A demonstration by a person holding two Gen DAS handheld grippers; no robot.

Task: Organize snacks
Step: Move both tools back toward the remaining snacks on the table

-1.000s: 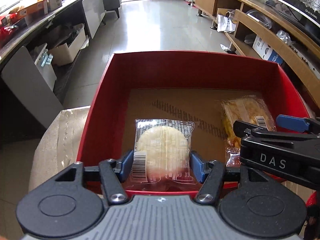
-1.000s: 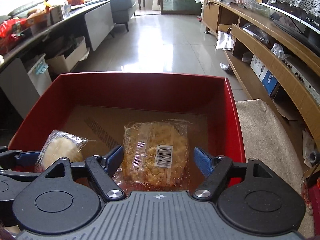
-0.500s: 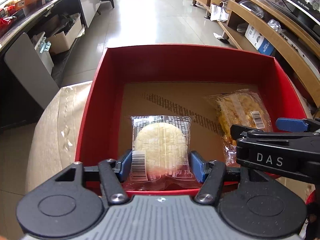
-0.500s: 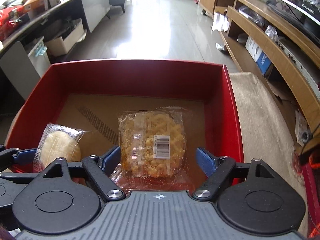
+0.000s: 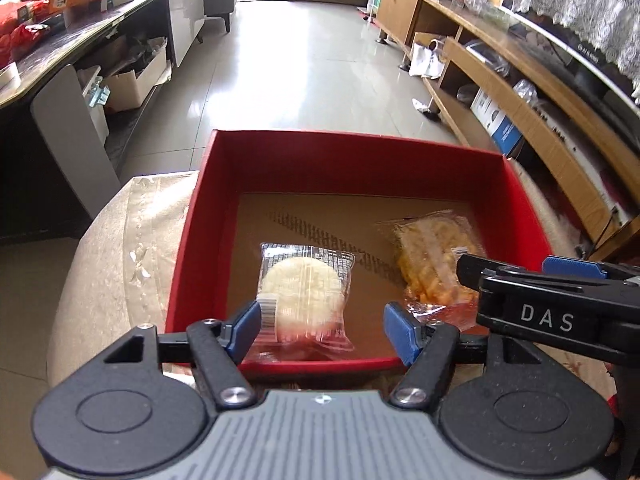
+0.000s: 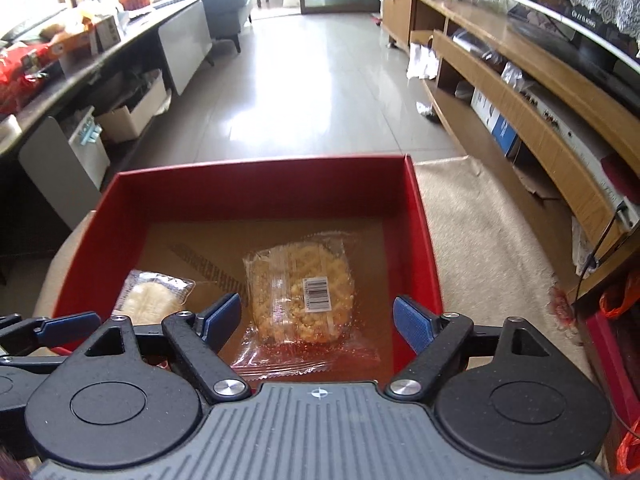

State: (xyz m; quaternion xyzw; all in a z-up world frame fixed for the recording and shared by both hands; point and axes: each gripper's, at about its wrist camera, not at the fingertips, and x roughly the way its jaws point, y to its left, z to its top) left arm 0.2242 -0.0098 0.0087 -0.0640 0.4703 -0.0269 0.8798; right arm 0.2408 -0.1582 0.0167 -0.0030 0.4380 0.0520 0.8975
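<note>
A red box (image 5: 352, 148) with a brown cardboard floor sits on a beige cloth. A round white cake in clear wrap (image 5: 303, 294) lies at its near left. A crumbly yellow snack in clear wrap (image 6: 302, 294) lies at its near right and also shows in the left wrist view (image 5: 436, 262). My left gripper (image 5: 322, 330) is open above the box's near rim, with the white cake lying beyond its fingers. My right gripper (image 6: 318, 322) is open and empty over the near rim, behind the yellow snack. The white cake also shows in the right wrist view (image 6: 154, 296).
The beige cloth (image 6: 488, 240) spreads around the box. Wooden shelves (image 6: 532, 92) with boxes run along the right. A dark counter (image 5: 60, 28) with snack packets and cartons runs along the left. Tiled floor (image 5: 304, 64) lies beyond the box.
Both grippers have pulled back and up from the box. Both snacks now lie on the box floor, beyond the fingers.
</note>
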